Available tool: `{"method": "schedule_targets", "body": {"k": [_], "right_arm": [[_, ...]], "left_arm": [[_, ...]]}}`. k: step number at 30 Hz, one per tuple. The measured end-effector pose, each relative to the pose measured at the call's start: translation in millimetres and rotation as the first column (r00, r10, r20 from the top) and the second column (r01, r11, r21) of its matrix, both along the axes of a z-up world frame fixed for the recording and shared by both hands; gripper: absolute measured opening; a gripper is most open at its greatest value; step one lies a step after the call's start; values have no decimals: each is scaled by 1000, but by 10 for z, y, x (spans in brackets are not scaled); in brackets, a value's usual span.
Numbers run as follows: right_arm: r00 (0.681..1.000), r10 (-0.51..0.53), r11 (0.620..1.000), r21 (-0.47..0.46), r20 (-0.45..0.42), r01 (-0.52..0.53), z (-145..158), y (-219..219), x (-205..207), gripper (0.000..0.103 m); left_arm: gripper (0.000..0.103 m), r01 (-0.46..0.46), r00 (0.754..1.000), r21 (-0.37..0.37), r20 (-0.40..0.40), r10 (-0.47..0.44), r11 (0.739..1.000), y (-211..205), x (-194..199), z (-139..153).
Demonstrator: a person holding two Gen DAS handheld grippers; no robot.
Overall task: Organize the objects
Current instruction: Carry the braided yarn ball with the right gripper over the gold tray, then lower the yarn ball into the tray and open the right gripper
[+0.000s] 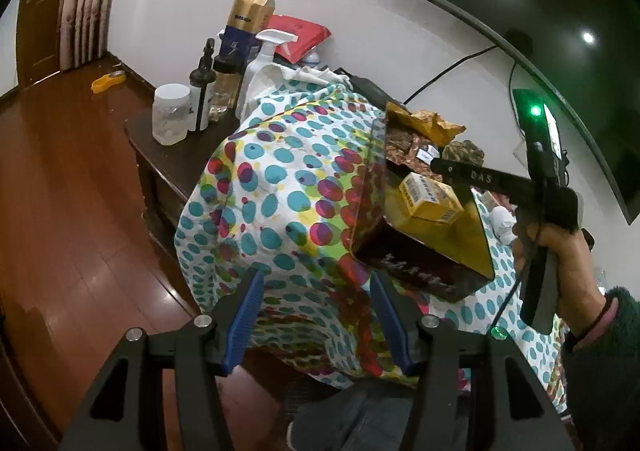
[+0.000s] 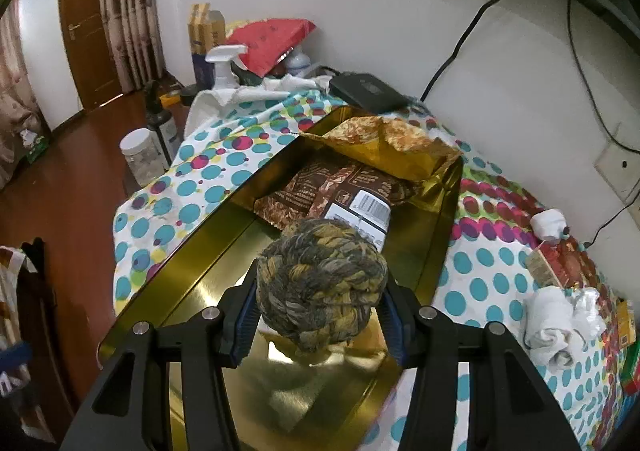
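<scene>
Your right gripper point(image 2: 318, 315) clamps the woven rope ball point(image 2: 322, 287) over the gold tin point(image 2: 192, 251); your left gripper's point(image 1: 316, 315) jaws stand apart, gripping nothing, above the dotted cloth point(image 1: 280, 187).

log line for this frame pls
right tongs: shut on grey-yellow braided rope ball, above gold metal tin | left tongs: open, empty

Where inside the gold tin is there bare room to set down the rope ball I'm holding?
The near half of the gold tin is bare, its shiny floor bordered by the left wall and the brown snack bag. The far end is crowded: the snack bag and a crumpled gold wrapper fill it. The right gripper holds the rope ball above that bare part.
</scene>
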State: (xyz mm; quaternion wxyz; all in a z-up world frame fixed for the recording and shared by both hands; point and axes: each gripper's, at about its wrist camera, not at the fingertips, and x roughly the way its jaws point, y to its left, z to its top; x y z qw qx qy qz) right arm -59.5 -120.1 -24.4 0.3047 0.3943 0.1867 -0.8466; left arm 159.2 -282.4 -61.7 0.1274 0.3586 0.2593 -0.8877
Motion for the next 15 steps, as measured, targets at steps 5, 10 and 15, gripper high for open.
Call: {"method": "schedule_targets", "body": {"k": [5,10,15], "right_arm": [[999,-26,999,40,46,24,-138,-29,-116,50],[999,-14,1000,18,42,13,-172,89,-69,53],[999,-13,994,-110,-35,10,94,459,74,74]], "left_arm": [[57,11,1000,15,23,-12,1000,-21,-40,-59],[57,38,998,28,41,-39,999,17,-103,-115],[57,79,996,5,36,-79,997,87,-187,-113]]}}
